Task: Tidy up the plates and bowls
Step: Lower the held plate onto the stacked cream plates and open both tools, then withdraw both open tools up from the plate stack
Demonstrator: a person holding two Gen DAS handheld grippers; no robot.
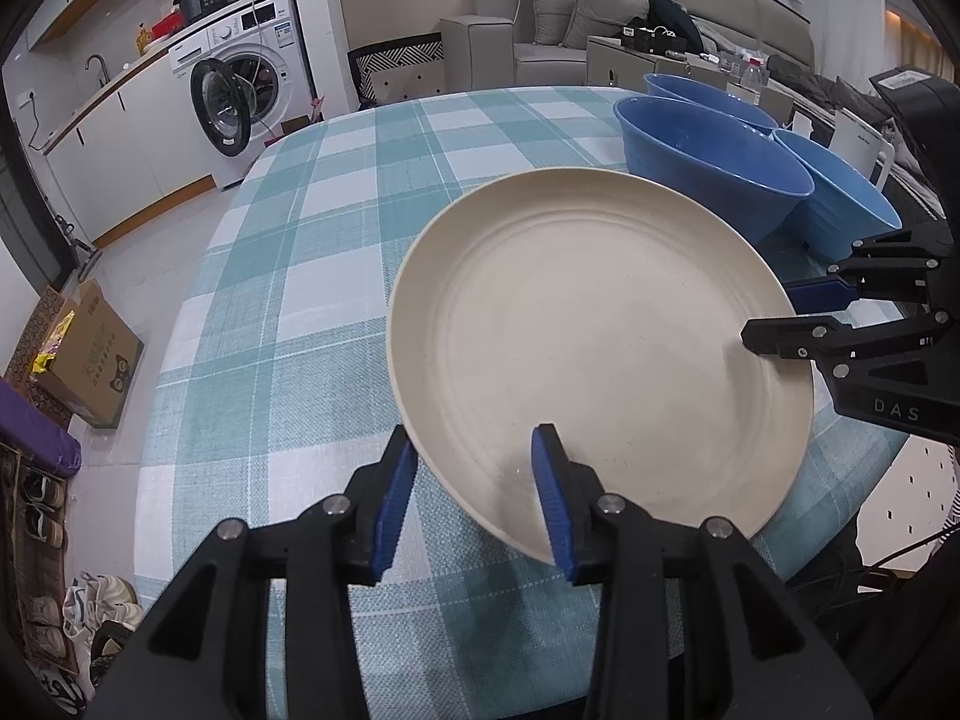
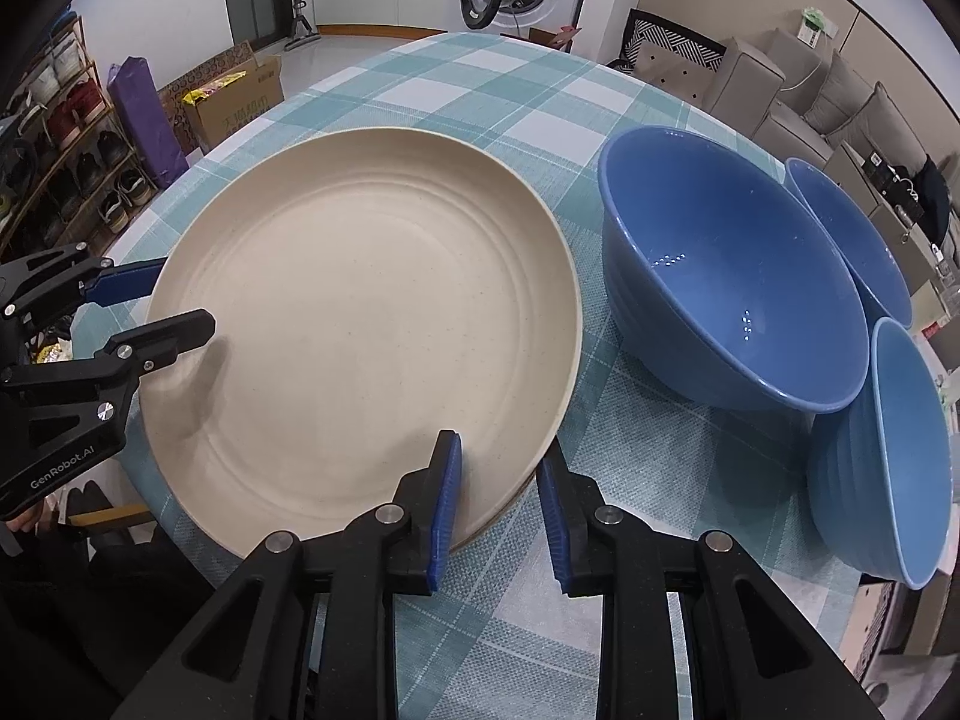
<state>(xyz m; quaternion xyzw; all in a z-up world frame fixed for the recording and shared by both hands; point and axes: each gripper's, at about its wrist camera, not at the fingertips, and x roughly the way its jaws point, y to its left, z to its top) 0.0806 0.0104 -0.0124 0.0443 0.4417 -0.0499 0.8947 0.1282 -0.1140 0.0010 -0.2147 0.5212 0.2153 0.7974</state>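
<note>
Now both grippers sit on the cream plate, one at each side of its rim. The left gripper has one blue finger over the plate's inside and the other out over the checked tablecloth, rim between them with daylight either side, so the jaws stand apart. The right gripper straddles the opposite rim, its fingers close to the rim, but I cannot tell whether they pinch it. That plate lies flat near the table's front edge. Three blue bowls cluster just beside it on the right gripper's side, so that hand looks nearer for whatever bowl comes next.
</note>
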